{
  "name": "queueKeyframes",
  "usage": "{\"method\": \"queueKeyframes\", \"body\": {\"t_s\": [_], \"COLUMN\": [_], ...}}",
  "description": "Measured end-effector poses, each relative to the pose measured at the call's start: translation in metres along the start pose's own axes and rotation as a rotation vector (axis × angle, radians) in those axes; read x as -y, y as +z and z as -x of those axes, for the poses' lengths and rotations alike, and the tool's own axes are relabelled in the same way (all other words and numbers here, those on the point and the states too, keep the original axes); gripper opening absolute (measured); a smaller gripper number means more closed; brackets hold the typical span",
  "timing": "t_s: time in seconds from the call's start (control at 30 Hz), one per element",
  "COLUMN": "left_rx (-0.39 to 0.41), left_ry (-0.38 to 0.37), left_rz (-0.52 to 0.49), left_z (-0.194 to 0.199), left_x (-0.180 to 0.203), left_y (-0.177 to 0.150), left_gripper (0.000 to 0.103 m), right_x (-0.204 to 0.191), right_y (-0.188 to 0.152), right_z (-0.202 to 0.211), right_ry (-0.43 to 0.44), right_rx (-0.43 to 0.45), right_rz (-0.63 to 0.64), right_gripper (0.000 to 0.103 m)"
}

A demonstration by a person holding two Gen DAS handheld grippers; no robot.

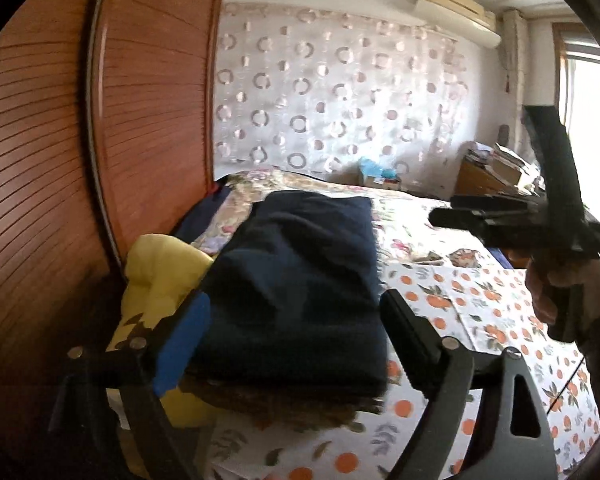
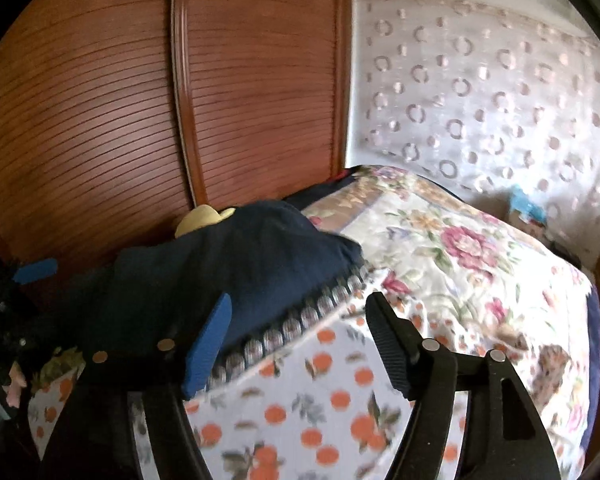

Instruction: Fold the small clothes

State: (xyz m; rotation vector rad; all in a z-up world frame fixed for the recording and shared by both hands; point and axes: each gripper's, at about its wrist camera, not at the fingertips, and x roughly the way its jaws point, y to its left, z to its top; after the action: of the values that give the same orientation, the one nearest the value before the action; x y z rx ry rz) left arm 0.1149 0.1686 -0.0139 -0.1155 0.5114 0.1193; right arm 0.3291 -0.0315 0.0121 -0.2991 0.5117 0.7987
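A: Both tools are spread wide and gripping nothing; the left tool (image 1: 296, 344) straddles the near edge of the folded navy garment (image 1: 300, 272), pads clear of the cloth; the right tool (image 2: 300, 344) hovers over the orange-print sheet (image 2: 320, 392) beside the garment's corner.

B: And the garment itself?

A: On the bed, resting on a fringed cloth (image 2: 300, 320), a yellow item (image 1: 156, 276) just beside it by the wooden wardrobe (image 1: 60, 160).

B: The danger?

A: My guess: a low pinch grabs the fringed cloth as well and drags the stack; a nudge toward the edge could tip it off; one-sided lifting would spill the fold open.
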Motion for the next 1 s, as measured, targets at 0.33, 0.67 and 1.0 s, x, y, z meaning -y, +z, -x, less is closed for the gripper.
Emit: {"method": "queueKeyframes", "body": {"t_s": [0.33,0.67,1.0], "left_rx": [-0.001,-0.003,0.056], "left_ry": [-0.074,-0.134,-0.173], "left_rz": [-0.068,-0.151,-0.191], "left_z": [0.019,0.037,0.083], "left_x": [0.053,0.112,0.159], "left_y": [-0.007,-0.018,-0.002], "left_gripper": [0.087,0.087,0.087], "right_x": [-0.029,-0.06,-0.104], "right_y": [-0.072,-0.119,-0.138], "right_z": [0.108,0.179,0.249], "right_ry": [-0.099,-0.232,-0.355], "right_rx": [0.065,0.125,0.225], "right_rz": [-0.115,-0.239,-0.301], "right_gripper": [0.075,0.077,0.085]}}
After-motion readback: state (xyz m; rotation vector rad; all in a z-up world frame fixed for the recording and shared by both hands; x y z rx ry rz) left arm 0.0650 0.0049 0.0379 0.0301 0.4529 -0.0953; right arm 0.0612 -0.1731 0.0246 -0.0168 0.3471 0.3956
